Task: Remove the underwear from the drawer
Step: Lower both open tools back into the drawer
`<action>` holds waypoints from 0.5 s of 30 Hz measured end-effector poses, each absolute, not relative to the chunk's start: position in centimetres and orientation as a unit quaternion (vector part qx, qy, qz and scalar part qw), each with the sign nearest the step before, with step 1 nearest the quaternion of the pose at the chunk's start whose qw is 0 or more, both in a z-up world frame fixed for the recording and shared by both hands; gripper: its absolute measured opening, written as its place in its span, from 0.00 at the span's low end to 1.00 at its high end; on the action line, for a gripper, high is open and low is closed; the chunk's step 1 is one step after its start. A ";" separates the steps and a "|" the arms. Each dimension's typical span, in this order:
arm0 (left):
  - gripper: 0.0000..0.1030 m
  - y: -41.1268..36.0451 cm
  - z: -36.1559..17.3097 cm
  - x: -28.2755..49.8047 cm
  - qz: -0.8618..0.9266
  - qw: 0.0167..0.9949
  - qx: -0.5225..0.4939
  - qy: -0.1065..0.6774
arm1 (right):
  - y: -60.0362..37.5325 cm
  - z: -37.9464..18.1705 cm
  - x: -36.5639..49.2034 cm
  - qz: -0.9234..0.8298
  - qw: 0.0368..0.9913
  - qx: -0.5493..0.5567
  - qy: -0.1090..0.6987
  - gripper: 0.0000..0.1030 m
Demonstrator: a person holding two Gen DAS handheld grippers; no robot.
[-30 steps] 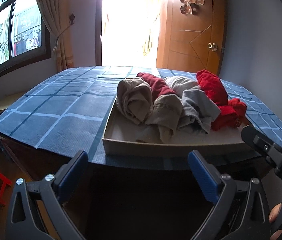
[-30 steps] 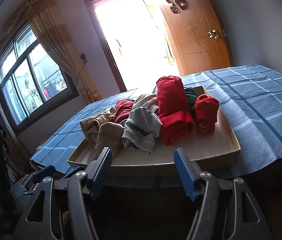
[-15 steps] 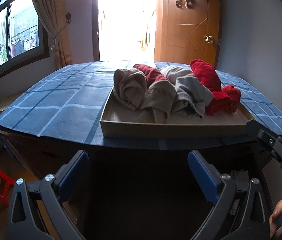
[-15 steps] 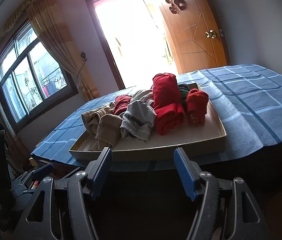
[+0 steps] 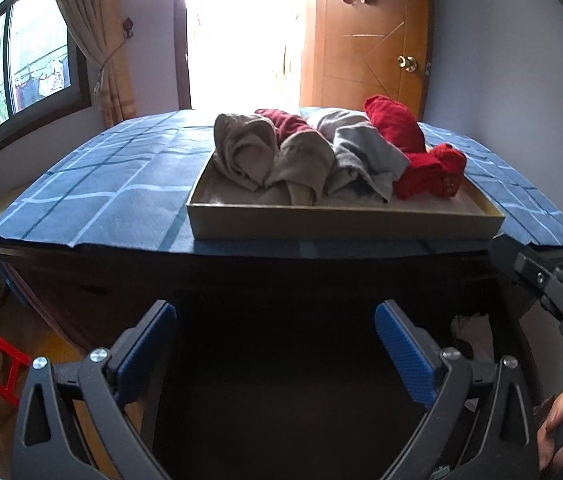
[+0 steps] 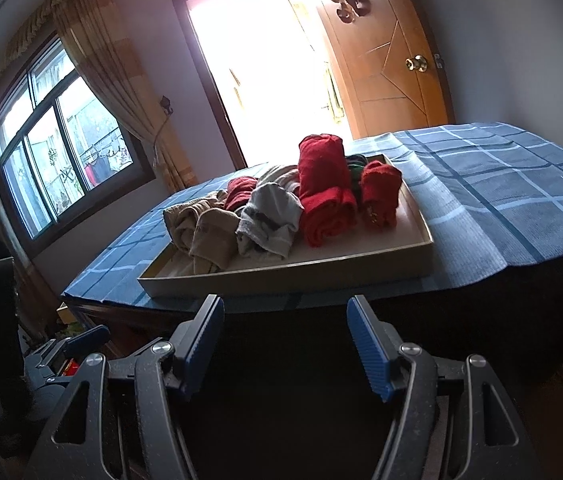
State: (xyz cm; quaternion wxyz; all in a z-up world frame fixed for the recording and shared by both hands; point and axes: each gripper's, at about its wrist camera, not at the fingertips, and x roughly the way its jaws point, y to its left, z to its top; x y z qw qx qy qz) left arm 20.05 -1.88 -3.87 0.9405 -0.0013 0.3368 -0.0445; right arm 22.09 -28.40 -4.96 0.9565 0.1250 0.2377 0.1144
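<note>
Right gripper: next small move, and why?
Probably raise it and ease forward toward the red roll at the tray's near right. The right gripper hangs open and empty below the table edge, short of the tray, so nothing is in reach. That roll lies on top of the pile, nearest its side. The left gripper is likewise low, open and empty.

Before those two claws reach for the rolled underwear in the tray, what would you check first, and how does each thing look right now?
1. Left gripper open and empty: ok.
2. Right gripper open and empty: ok.
3. Underwear rolls in view, such as the tall red roll and the grey roll: ok.
4. Tray sits flat on the blue checked cloth: ok.
5. Grippers close enough to grab: not ok, both hang below and in front of the table edge.
6. Rolls separate or tangled: cannot tell.
</note>
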 end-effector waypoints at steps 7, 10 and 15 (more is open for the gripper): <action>0.99 -2.4 -4.5 19.2 -0.049 0.937 0.007 0.347 | -28.8 -5.5 21.0 0.114 0.955 0.125 0.245 0.65; 0.99 -2.6 -4.8 18.9 -0.050 0.935 0.009 0.352 | -28.9 -5.8 20.5 0.112 0.954 0.122 0.249 0.65; 0.99 -3.0 -5.3 18.5 -0.055 0.932 0.010 0.359 | -29.2 -6.3 19.9 0.110 0.953 0.124 0.255 0.65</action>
